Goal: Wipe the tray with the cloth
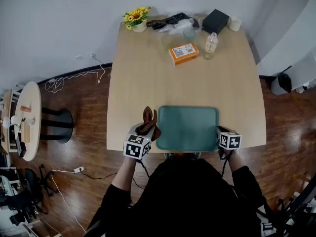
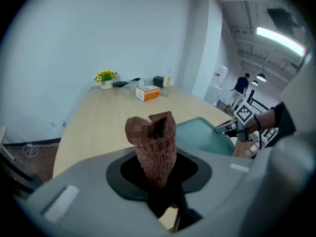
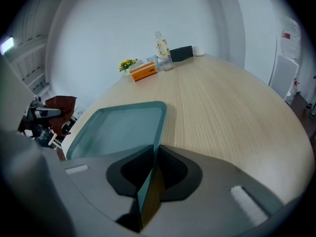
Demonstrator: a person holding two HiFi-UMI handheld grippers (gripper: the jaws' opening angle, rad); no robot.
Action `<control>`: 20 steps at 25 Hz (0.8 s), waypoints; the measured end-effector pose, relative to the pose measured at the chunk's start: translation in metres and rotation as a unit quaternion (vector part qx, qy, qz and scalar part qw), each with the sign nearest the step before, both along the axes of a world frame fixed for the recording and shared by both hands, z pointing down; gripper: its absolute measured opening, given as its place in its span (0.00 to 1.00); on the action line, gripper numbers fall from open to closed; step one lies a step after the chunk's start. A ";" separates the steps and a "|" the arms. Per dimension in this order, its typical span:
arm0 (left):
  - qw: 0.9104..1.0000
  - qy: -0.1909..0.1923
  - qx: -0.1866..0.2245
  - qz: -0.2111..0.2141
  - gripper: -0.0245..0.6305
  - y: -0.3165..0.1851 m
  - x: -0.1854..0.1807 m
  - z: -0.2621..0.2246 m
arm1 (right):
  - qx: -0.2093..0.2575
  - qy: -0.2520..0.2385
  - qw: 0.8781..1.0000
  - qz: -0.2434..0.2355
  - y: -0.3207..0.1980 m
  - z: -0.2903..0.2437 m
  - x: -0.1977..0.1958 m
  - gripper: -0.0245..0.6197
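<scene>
Teal tray [image 1: 187, 128], flat at the near edge of a pale wooden table [image 1: 148, 73], bare inside. Pinched at its right rim by the right gripper [image 1: 219, 134], jaws closed thin on the edge, probably to steady it. Beside the tray's left rim, held in the air, a brown cloth [image 1: 149, 122] clamped in the narrow jaws of the left gripper [image 1: 146, 130].

Judged stage: cloth in grip, tray braced, no wiping yet; the whole tray surface left to rub.

Tray: rectangular, rounded corners, low raised rim, smooth and matte, plastic by the look. Cloth: soft, with a fine woven or waffle texture, bunched into a cone standing up from the jaws.

At the far end, well apart: orange box [image 1: 183, 53], clear bottle [image 1: 211, 45], black box [image 1: 215, 20], white cup [image 1: 235, 23], yellow flowers [image 1: 137, 17] in a small pot.
</scene>
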State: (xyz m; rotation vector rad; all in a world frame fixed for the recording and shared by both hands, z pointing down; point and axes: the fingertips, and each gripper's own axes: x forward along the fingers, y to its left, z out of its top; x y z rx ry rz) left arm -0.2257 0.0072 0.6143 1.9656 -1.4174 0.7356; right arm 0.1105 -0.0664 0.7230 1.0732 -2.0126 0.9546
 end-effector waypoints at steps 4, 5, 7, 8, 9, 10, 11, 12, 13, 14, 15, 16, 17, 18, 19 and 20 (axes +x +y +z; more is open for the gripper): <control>0.995 -0.053 -0.077 0.036 0.16 -0.041 0.001 0.056 | -0.002 0.002 1.000 -0.001 -0.001 0.002 0.000 0.10; 0.992 -0.070 -0.092 0.045 0.16 -0.049 -0.001 0.066 | -0.003 0.003 1.000 -0.001 -0.001 0.002 -0.001 0.10; 0.988 -0.089 -0.108 0.061 0.16 -0.062 0.002 0.075 | -0.004 0.002 1.000 -0.003 -0.001 0.002 -0.003 0.10; 0.987 -0.090 -0.109 0.070 0.16 -0.067 0.008 0.076 | -0.005 0.001 1.000 -0.004 -0.001 0.002 -0.003 0.10; 0.987 -0.090 -0.111 0.080 0.16 -0.071 0.015 0.076 | -0.005 0.001 1.000 -0.005 -0.001 0.002 -0.002 0.10; 0.985 -0.090 -0.115 0.090 0.16 -0.073 0.024 0.077 | -0.005 0.002 1.000 -0.005 0.000 0.002 -0.002 0.10; 0.983 -0.090 -0.122 0.100 0.16 -0.075 0.034 0.079 | -0.005 0.003 1.000 -0.004 0.000 0.002 -0.002 0.10; 0.981 -0.089 -0.128 0.112 0.16 -0.078 0.048 0.082 | -0.004 0.003 1.000 -0.003 0.000 0.002 -0.002 0.10; 0.979 -0.085 -0.135 0.128 0.16 -0.083 0.066 0.084 | -0.003 0.003 1.000 -0.003 0.000 0.002 -0.003 0.10; 0.976 -0.079 -0.138 0.149 0.16 -0.089 0.088 0.087 | -0.001 0.002 1.000 -0.003 -0.001 0.002 -0.005 0.10; 0.973 -0.073 -0.136 0.174 0.16 -0.098 0.114 0.088 | -0.001 0.001 1.000 -0.004 -0.002 0.002 -0.006 0.10; 0.968 -0.069 -0.133 0.200 0.16 -0.108 0.143 0.089 | 0.000 -0.001 1.000 -0.006 -0.003 0.003 -0.008 0.10; 0.963 -0.066 -0.130 0.226 0.16 -0.116 0.171 0.091 | -0.001 -0.004 1.000 -0.006 -0.004 0.004 -0.008 0.10; 0.957 -0.066 -0.128 0.252 0.16 -0.122 0.198 0.093 | -0.002 -0.007 1.000 -0.007 -0.005 0.006 -0.008 0.10; 0.951 -0.069 -0.127 0.275 0.16 -0.126 0.223 0.096 | -0.003 -0.010 1.000 -0.007 -0.003 0.008 -0.009 0.10; 0.944 -0.073 -0.128 0.294 0.16 -0.126 0.244 0.099 | -0.006 -0.013 1.000 -0.008 -0.001 0.009 -0.009 0.10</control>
